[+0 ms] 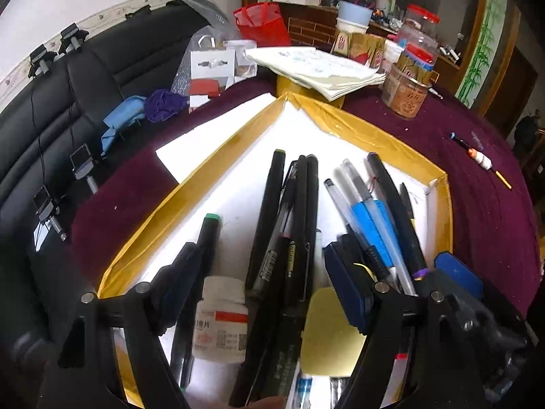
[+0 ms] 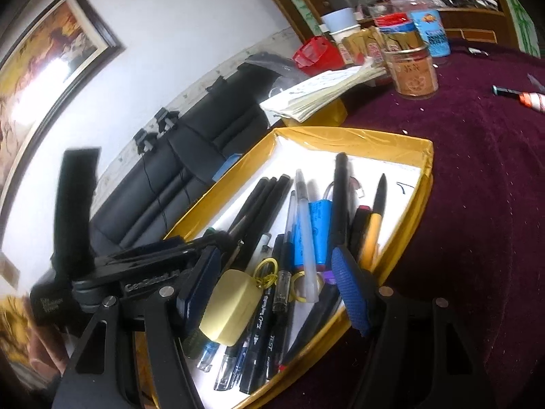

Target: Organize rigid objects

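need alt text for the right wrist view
Open right gripper hovers over a gold-rimmed white tray filled with black and clear pens, a pale yellow block between its jaws, apparently ungripped. The tray sits on a maroon cloth.

My tray (image 1: 190, 184) was gold-rimmed with a white floor, on a maroon bench (image 1: 477, 177). It held black pens (image 1: 299, 204), a blue pen (image 1: 371, 225), a pale yellow case (image 2: 231, 310) and a white, red-banded bottle (image 1: 219, 320).

One tray (image 1: 218, 156) holds roughly a dozen pens (image 1: 299, 211), hard to count where they overlap, one pill bottle (image 1: 219, 320) and one yellow eraser (image 2: 230, 310).
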`<act>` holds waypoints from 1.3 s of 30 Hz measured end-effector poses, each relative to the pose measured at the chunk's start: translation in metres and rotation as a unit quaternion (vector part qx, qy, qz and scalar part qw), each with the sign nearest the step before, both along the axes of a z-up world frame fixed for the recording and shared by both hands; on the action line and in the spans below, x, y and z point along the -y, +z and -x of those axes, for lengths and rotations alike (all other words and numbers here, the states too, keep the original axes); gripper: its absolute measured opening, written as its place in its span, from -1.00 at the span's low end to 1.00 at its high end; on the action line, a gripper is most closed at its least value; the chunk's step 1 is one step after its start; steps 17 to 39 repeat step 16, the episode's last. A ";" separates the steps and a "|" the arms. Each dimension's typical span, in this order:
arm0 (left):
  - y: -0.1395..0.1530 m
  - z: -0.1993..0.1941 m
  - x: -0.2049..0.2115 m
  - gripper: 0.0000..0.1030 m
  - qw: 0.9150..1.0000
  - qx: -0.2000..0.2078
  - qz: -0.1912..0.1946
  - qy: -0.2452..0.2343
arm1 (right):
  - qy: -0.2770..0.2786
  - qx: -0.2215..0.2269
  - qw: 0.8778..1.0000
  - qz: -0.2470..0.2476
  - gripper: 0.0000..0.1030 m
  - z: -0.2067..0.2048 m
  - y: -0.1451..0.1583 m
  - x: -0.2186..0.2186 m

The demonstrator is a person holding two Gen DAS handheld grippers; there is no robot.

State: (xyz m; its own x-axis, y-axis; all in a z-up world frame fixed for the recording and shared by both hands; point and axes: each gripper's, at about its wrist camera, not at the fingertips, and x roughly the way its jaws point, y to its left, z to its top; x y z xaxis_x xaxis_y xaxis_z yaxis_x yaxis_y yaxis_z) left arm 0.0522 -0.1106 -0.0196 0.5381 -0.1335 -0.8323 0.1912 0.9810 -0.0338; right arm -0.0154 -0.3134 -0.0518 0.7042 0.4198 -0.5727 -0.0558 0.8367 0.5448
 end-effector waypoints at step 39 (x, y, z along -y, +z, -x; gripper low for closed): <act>0.019 0.030 -0.003 0.47 0.999 0.033 0.005 -0.023 | -0.047 -0.045 0.997 0.043 0.22 0.026 0.021 -0.009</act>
